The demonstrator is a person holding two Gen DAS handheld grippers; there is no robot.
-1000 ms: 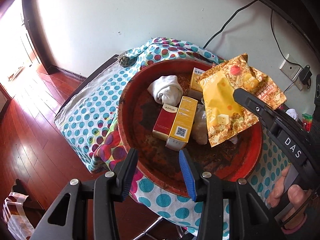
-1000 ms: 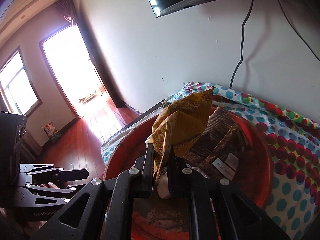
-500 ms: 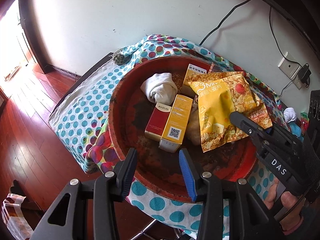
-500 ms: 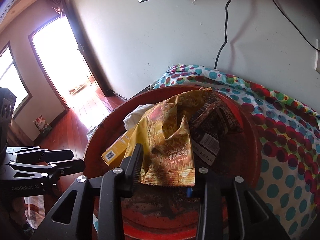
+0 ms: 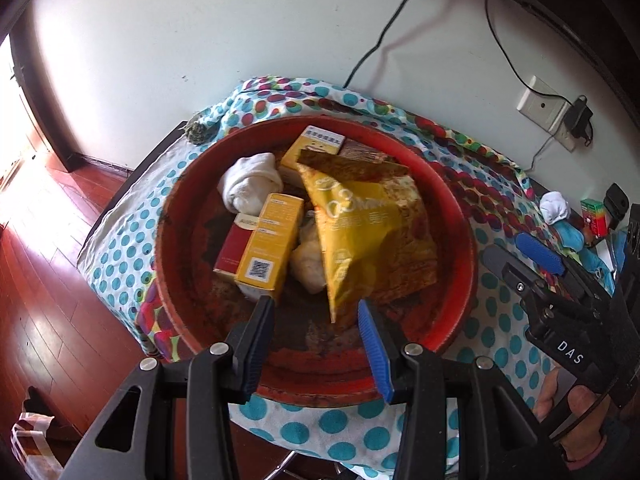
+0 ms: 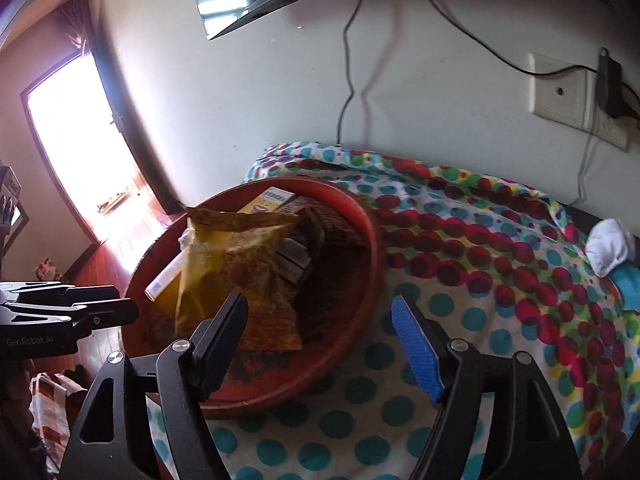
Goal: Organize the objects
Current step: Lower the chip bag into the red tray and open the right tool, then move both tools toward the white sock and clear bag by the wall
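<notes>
A round red tray (image 5: 320,380) on the dotted cloth holds a yellow snack bag (image 5: 360,232), a yellow box (image 5: 272,240), a red box (image 5: 236,244), a rolled white sock (image 5: 252,184) and a second yellow box (image 5: 316,148) at the back. My left gripper (image 5: 316,320) hovers open over the tray's near edge with nothing between its fingers. My right gripper (image 6: 318,308) is beside the tray's right rim (image 6: 372,240) with its jaws opening and nothing between them. The snack bag (image 6: 236,264) lies loose in the tray, left of that gripper.
A spotted tablecloth (image 6: 480,240) covers the table. To the right lie a white sock (image 6: 610,246), a blue cloth (image 5: 572,238) and a small green and red box (image 5: 596,216). A wall socket (image 5: 540,106) with cables is behind. Wooden floor (image 5: 48,280) lies left.
The right gripper opened, let go of the snack bag and drew back to the right of the tray. The bag now lies in the tray. The left gripper moved in over the tray's near edge.
</notes>
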